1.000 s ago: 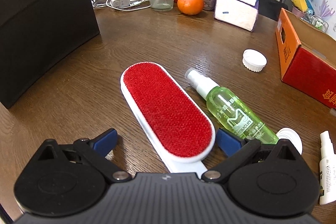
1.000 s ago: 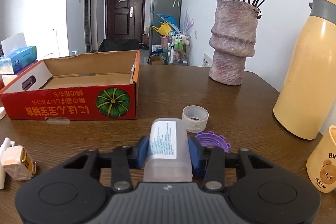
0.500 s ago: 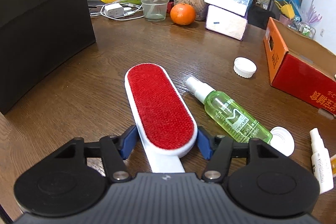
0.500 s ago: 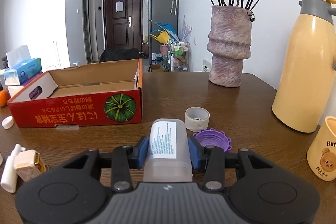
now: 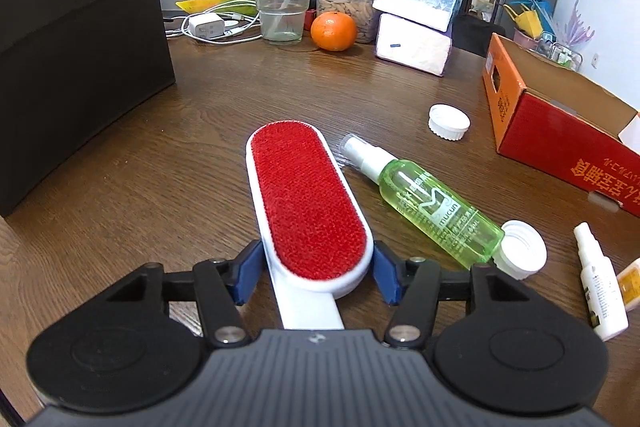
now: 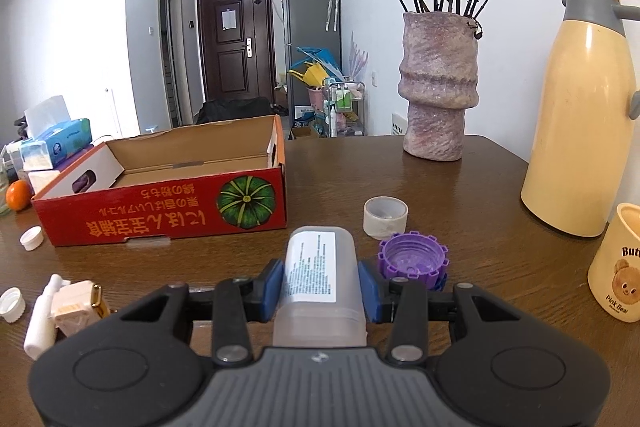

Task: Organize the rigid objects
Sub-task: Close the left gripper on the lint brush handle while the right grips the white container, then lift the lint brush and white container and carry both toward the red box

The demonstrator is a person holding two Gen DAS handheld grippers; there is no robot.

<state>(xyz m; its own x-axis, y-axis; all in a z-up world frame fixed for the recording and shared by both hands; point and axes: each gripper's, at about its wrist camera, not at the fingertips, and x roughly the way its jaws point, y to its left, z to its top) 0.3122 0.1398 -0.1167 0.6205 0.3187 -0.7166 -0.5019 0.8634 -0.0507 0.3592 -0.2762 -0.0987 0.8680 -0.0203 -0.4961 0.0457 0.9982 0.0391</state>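
Note:
My left gripper is shut on the near end of a white lint brush with a red pad, lifted a little off the brown table. A green spray bottle lies just right of it. My right gripper is shut on a translucent labelled bottle and holds it above the table. The open red cardboard box stands ahead and to the left in the right wrist view; it also shows at the right in the left wrist view.
White caps, a small white spray bottle, a purple cap, a translucent cup, a vase, a yellow thermos and a mug stand around. A black box is at the left.
My left gripper closed on the lint brush and raised it slightly. My right gripper rose with the bottle and turned left, so the box sits nearer the centre.

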